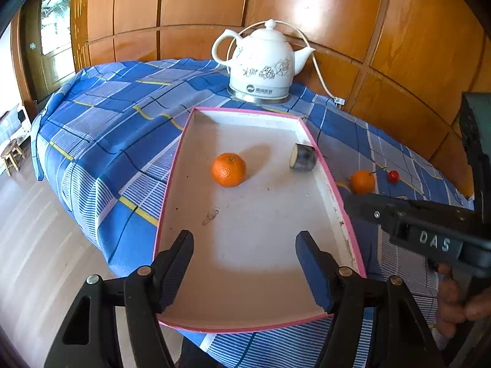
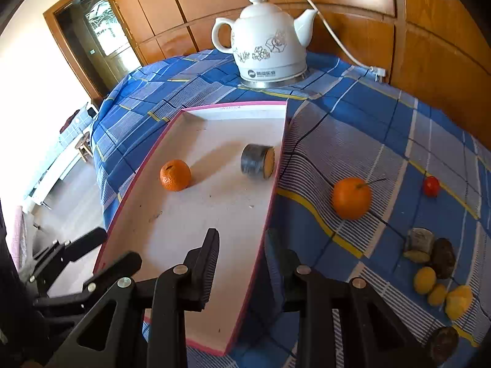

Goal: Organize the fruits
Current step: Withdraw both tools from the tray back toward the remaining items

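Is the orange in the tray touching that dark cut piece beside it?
Apart. The left wrist view shows bare tray floor between the orange and the dark cut piece; the right wrist view agrees.

The left hand-held gripper (image 1: 245,271) hangs with its black fingers spread wide over the near end of a shallow white tray with a pink rim (image 1: 325,165), nothing between them. Inside the tray sit a round orange (image 1: 229,170) and, against the right wall, a short dark cylindrical piece with a pale cut face (image 1: 303,157). On the blue checked cloth covering the surface (image 1: 116,116) (right of the tray) lie a smaller orange fruit (image 1: 362,182) and a small red fruit (image 1: 393,176). A white ceramic electric kettle (image 1: 264,61) stands beyond the tray. The right hand-held gripper (image 1: 349,197) reaches in from the right.
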Demonstrator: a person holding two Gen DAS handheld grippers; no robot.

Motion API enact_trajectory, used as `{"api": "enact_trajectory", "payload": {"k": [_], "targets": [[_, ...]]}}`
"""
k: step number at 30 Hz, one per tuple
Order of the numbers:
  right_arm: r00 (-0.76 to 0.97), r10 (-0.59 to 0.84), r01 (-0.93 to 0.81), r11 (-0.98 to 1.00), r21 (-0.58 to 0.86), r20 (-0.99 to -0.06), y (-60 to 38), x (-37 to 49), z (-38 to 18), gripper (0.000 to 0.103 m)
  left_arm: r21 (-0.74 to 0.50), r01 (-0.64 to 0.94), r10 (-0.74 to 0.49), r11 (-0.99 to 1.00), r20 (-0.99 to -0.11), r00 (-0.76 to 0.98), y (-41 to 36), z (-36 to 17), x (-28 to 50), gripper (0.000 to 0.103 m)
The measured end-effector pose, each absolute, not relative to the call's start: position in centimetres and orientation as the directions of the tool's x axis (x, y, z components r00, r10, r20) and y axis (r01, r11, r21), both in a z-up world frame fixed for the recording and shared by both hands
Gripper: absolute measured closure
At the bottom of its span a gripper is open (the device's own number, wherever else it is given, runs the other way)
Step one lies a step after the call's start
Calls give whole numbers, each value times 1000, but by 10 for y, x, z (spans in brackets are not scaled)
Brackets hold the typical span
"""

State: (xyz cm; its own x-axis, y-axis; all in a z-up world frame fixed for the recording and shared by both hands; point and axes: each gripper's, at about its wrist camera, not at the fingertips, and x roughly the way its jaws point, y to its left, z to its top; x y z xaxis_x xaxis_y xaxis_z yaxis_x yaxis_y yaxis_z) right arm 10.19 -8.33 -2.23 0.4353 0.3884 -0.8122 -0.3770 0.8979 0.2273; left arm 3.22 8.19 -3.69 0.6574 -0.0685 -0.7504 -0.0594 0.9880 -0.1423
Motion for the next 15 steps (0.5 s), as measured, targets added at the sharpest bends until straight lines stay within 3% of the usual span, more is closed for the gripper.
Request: {"api": "enact_trajectory", "payload": {"k": [15], "targets": [[506,332,-390,911,132,-796,-92,68,-7,72,-118,-9,-82,993,-738,670,63,-30,24,32]]}}
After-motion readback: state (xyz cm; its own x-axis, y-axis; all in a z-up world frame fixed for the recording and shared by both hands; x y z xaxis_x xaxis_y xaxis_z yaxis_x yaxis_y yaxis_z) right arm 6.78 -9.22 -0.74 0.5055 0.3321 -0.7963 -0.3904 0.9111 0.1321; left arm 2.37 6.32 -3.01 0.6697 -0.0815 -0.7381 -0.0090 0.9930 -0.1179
